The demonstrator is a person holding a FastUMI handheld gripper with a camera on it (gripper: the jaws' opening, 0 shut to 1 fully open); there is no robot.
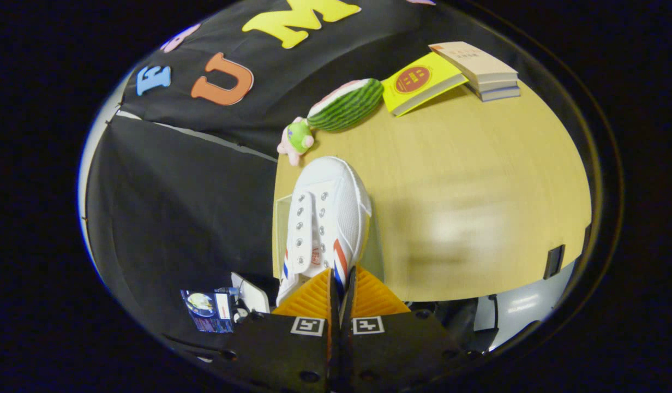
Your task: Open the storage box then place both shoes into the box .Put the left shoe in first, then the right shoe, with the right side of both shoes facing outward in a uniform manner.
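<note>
1. With its fingers pinched together on the heel collar, the gripper has the white sneaker clamped, toe pointing away.
2. Shoe hangs over the wooden table edge, above a clear storage box.
3. Watermelon plush and books sit well beyond.

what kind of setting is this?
Likely a staged recording booth, not a home: black cloth wall, light wooden table with a plush watermelon slice and stacked books. Gripper is shut on a white canvas shoe.
</note>
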